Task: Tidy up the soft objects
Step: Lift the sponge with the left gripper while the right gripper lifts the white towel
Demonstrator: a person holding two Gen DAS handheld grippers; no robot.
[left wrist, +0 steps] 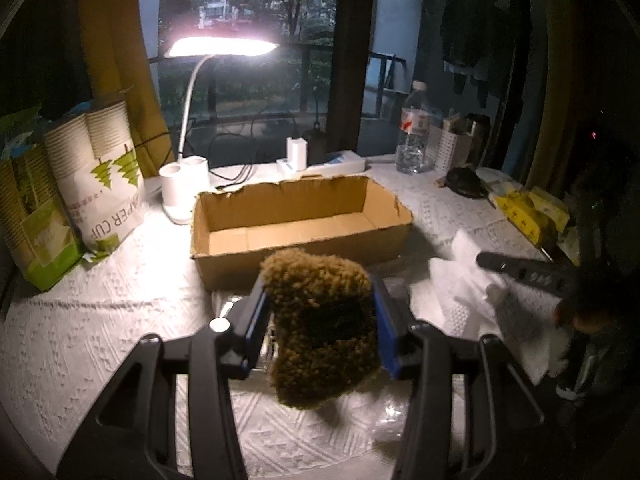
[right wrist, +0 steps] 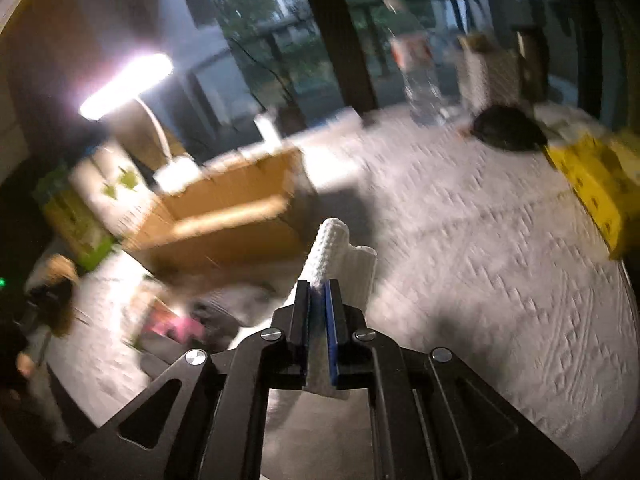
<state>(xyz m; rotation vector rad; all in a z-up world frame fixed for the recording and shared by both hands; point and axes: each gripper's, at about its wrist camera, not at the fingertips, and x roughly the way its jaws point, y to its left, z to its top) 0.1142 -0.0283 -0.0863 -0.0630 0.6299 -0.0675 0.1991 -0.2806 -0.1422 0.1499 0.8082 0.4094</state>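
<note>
My left gripper (left wrist: 320, 292) is shut on a brown fluffy plush (left wrist: 320, 324) and holds it above the table, just in front of an open empty cardboard box (left wrist: 300, 220). My right gripper (right wrist: 319, 286) is shut on a white waffle-weave cloth (right wrist: 340, 264) and holds it off the table; its view is blurred by motion. The box also shows in the right wrist view (right wrist: 224, 216), to the left of the cloth. The right gripper's finger (left wrist: 520, 270) shows over the white cloth (left wrist: 468, 288) at the right of the left wrist view.
A lit desk lamp (left wrist: 220, 46) stands behind the box. A paper-cup bag (left wrist: 100, 176) stands at the left. A water bottle (left wrist: 414, 128), a dark round object (left wrist: 464, 182) and yellow packs (left wrist: 528, 210) sit at the right. A white patterned cloth (left wrist: 100, 320) covers the table.
</note>
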